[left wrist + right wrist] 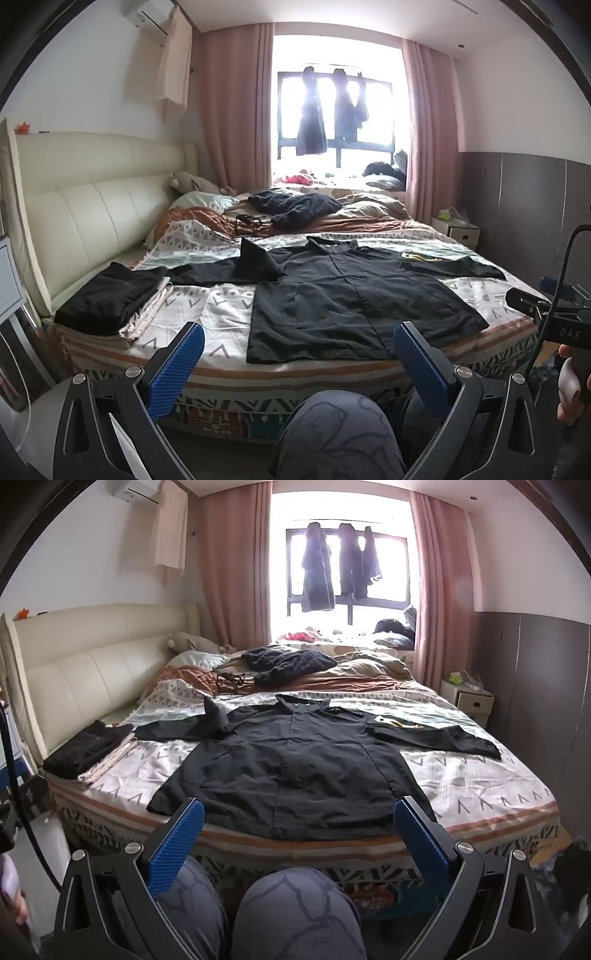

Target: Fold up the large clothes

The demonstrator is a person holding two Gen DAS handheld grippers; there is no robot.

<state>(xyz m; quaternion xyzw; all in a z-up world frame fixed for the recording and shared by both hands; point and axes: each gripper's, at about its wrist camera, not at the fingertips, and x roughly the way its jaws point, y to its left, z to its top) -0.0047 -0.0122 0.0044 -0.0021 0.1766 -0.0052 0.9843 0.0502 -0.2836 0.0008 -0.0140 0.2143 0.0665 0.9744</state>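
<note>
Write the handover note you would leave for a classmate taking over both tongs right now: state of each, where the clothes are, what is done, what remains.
Left tongs: open, empty, held short of the bed's near edge.
Right tongs: open, empty, also short of the bed.
Black jacket: spread flat on the patterned bedspread, front up, both sleeves out sideways, hem at the near edge.
Folded stack: dark garments on pale ones, at the bed's near left corner.
Done: jacket laid out; earlier items apparently folded.
Left: fold sleeves in, fold body, probably add to stack.
</note>
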